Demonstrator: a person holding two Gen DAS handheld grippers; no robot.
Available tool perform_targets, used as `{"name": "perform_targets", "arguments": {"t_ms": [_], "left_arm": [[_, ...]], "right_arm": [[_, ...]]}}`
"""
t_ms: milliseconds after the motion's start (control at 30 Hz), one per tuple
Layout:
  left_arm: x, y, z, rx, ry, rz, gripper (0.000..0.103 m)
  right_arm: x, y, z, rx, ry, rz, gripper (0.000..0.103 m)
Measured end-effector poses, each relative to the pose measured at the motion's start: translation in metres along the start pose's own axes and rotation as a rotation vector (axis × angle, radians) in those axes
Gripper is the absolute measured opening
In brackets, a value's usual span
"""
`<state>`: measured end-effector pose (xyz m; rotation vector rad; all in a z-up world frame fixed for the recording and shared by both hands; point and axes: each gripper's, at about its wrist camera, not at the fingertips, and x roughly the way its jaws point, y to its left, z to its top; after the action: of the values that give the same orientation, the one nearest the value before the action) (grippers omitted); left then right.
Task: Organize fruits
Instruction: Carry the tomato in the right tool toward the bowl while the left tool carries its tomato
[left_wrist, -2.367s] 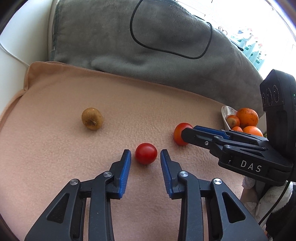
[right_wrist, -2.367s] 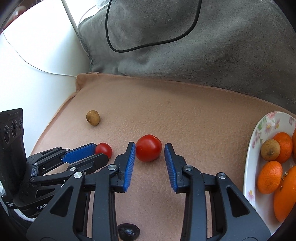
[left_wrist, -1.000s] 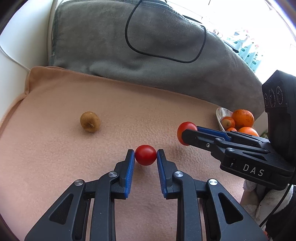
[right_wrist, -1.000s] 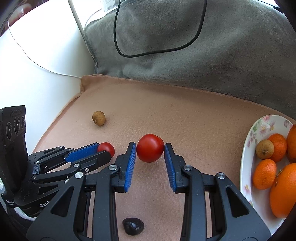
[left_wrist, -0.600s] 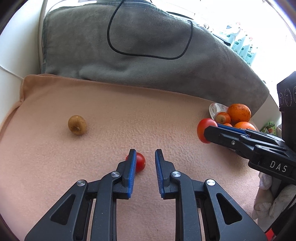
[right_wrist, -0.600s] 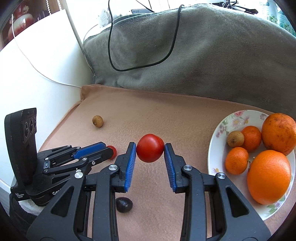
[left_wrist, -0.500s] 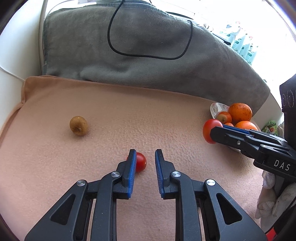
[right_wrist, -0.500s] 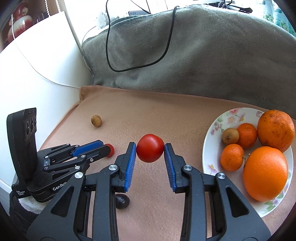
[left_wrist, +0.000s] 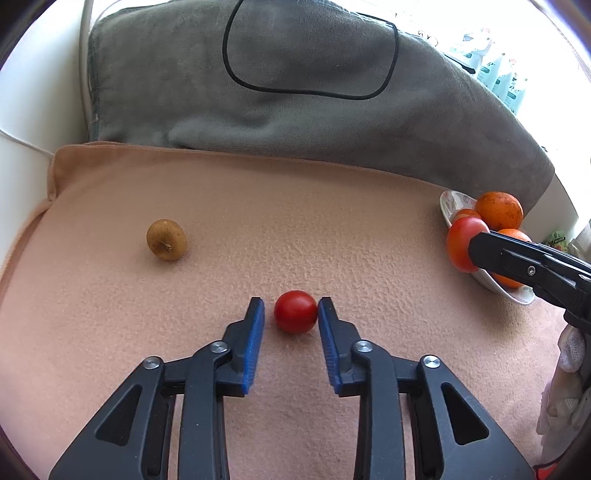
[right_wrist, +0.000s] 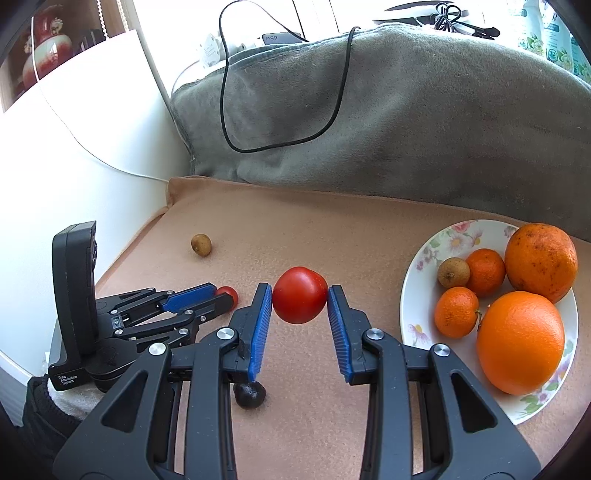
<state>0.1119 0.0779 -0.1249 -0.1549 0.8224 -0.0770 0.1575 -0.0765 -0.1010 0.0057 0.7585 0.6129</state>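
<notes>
Above the cloth, right hand-held gripper (right_wrist: 299, 295) clamps tomato (right_wrist: 300, 294); left hand-held gripper (left_wrist: 290, 312), just opening, brackets cherry tomato (left_wrist: 295, 311).

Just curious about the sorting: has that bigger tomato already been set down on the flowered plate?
No, the right claw holds the bigger tomato above the cloth, beside the flowered plate.

Before you lies a soft peach fleece blanket (left_wrist: 258, 229); behind it a grey plush cushion (right_wrist: 424, 122) carries a thin black cable (right_wrist: 225, 110), beside a white wall (right_wrist: 74, 155) in bright daylight.
</notes>
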Motion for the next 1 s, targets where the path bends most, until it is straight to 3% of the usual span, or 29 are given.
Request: {"name": "perform_targets", "arguments": {"t_ms": [200,267,600,1000], "left_arm": [[0.007,0.002,0.001,-0.003,0.018,-0.022,0.032],[0.008,0.002,0.001,-0.004,0.017,-0.026,0.024],[-0.002,-0.002,0.007,-0.012,-0.022,-0.070,0.024],[-0.004,-0.050,0.038,0.060,-0.063,-0.176,0.024]], "right_arm": [[-0.001,-0.001,-0.002,0.003,-0.001,-0.006,0.033],[-0.001,-0.003,-0.002,0.008,-0.001,-0.007,0.033],[-0.024,-0.018,-0.017,0.020,-0.024,-0.051,0.033],[-0.056,-0.051,-0.034,0.088,-0.056,-0.124,0.033]]}}
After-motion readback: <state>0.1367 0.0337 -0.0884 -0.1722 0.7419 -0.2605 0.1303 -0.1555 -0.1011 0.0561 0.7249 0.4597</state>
